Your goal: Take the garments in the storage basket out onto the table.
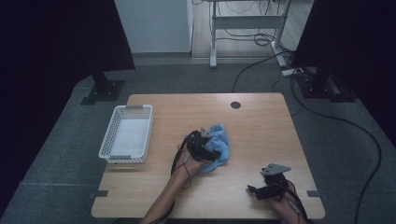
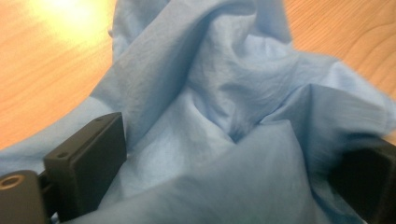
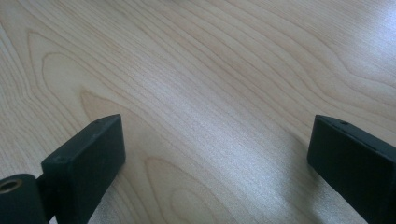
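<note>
Cloth: one light blue cloth (image 1: pixel 219 144) is lying crumpled near the middle of the bench (image 1: pixel 261 126), bunched into soft ridges and deep folds, with one corner trailing toward the person's side.
Cloth up close: in the left claw view the cloth (image 2: pixel 224 93) is rising in a peaked heap, its surface finely creased, and it is spilling between the two black jaws and draping over the right-hand one.
Left claw: the left claw (image 1: pixel 205 150) is sitting on the near-left edge of the cloth with its jaws standing wide; cloth is lying between them, but the pads are not pinching it.
Right claw: the right claw (image 1: pixel 261 190) is hovering over bare wood near the front right of the bench, well apart from the cloth, with its jaws spread wide and nothing between them, as the right claw view (image 3: pixel 215 154) is showing.
Basket: one white slotted basket (image 1: pixel 108 140) is sitting at the left side of the bench, apart from the cloth.
Count: one cloth, one basket, two claws.
Bench: light wood grain, with one round dark hole (image 1: pixel 235 105) near the far edge.
</note>
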`<state>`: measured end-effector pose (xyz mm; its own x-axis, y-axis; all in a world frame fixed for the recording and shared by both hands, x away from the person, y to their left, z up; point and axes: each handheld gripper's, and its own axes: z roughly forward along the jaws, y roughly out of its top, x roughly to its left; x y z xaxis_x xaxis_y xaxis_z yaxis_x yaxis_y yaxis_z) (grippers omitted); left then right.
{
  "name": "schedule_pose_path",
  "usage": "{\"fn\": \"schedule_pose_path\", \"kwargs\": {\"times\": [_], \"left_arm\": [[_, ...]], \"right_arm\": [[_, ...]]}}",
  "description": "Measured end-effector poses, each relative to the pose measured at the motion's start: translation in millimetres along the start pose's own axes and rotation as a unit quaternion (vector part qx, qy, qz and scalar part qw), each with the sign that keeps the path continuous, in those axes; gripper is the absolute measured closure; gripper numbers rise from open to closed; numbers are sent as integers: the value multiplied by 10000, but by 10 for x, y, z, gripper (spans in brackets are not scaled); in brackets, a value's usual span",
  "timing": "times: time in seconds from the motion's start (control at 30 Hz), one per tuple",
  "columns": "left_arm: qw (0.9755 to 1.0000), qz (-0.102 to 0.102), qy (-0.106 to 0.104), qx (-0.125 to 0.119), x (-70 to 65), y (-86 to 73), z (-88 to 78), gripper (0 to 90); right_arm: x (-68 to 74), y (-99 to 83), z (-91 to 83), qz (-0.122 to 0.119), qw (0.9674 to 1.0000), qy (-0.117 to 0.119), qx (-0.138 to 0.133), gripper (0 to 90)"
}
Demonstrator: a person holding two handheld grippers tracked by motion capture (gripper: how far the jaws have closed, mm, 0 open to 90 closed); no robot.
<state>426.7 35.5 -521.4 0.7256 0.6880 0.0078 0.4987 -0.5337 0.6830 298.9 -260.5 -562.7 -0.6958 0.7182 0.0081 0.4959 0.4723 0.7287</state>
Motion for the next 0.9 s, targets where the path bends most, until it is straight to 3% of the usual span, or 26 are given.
{"fn": "schedule_pose_path", "kwargs": {"times": [0.23,0.9], "left_arm": [[10000,84,-38,-20,-18,12,-132,79],[9994,8,-162,-308,23,-68,-584,74]], "right_arm": [[0,0,0,-1,10000,0,0,43],[-1,0,1,-8,10000,-2,-4,43]]}}
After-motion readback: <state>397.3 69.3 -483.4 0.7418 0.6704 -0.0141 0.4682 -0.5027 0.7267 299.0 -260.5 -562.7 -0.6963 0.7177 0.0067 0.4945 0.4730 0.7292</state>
